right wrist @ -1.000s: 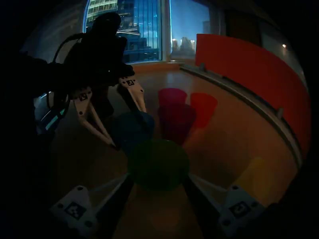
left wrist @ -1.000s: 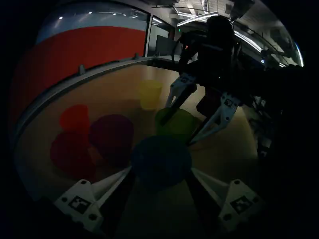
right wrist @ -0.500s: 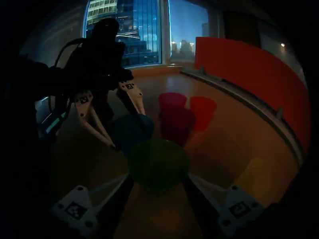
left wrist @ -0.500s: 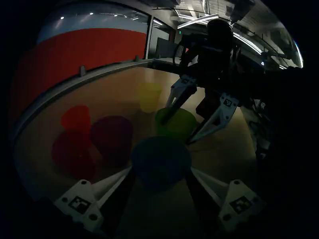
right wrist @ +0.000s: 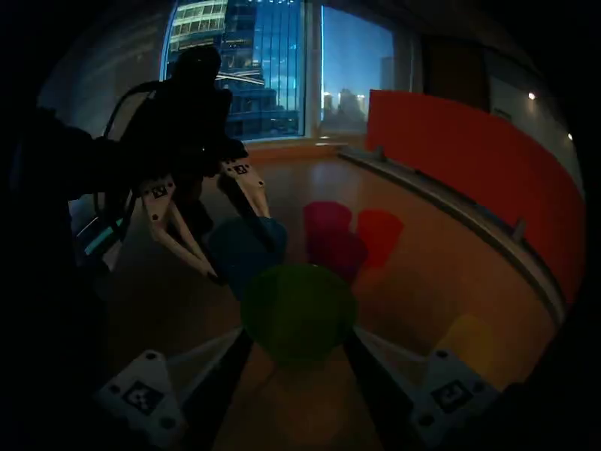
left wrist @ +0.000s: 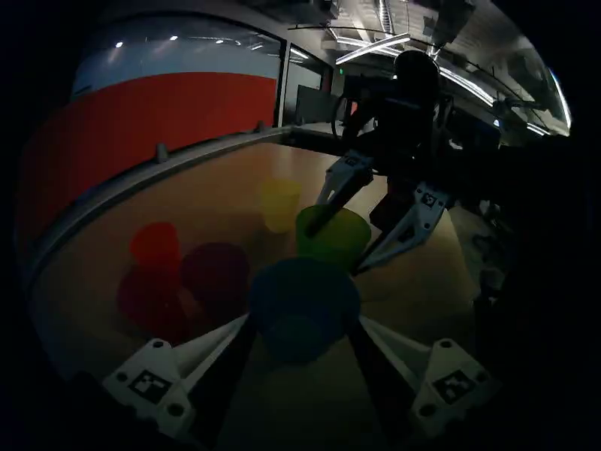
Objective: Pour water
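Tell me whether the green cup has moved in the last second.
Yes, upward. In the left gripper view the green cup had its rim level with the base of the yellow cup; now the rim reaches that cup's middle.

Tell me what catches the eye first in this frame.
Two bright cups meet mid-scene: a blue cup in the left claw and a green cup in the right claw, at a dim wooden table. Behind them, a red partition and a dusk city window stand out.
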A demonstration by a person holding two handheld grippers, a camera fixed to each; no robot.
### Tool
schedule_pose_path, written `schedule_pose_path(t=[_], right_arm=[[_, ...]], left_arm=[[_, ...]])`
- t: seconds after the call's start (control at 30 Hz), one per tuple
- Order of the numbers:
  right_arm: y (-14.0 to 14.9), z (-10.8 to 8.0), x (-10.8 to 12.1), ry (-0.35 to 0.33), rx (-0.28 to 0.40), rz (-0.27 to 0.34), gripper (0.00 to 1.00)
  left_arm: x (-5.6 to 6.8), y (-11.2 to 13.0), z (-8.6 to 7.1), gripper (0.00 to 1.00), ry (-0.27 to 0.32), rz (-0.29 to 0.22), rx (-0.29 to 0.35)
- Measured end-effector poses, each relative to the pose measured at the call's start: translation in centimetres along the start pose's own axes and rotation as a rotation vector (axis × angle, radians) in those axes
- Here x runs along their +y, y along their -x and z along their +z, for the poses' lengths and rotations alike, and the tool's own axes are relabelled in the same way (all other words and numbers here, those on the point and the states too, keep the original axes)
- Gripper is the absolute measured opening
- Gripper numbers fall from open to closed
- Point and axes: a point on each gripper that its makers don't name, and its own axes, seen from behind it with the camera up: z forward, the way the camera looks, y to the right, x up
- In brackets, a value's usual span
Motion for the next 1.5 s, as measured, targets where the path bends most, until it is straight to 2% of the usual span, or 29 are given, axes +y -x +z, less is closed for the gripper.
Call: schedule_pose_path(t=[0.2,0.4,0.7,1.0,1.2,1.5], right_arm=[[-1.6,-1.4,-0.4,0.026,0.034,-0.008,0.89],[-3.1,-2.8,-1.1,0.040,0.068,-0.007,0.89],[-5.1,-5.0,-1.9,0.071,0.108,-0.027,0.88],[-6.5,-7.1,-2.2,0.106,0.138,-0.032,0.87],[-7.4,-8.1,-2.4,0.128,0.164,-0.037,0.87],[-8.0,-8.5,-3.0,0.141,0.212,-0.033,0.87]], left_arm=[[0.2,-1.1,-1.3,0.84,-0.026,-0.019,0.032],[0.5,-2.2,-2.7,0.83,-0.059,-0.013,0.061],[1.3,-4.1,-4.8,0.83,-0.077,-0.019,0.101],[1.2,-6.2,-6.7,0.83,-0.121,-0.023,0.145],[1.4,-6.8,-7.6,0.84,-0.142,-0.018,0.164],[1.6,-7.8,-8.0,0.84,-0.146,-0.024,0.202]])
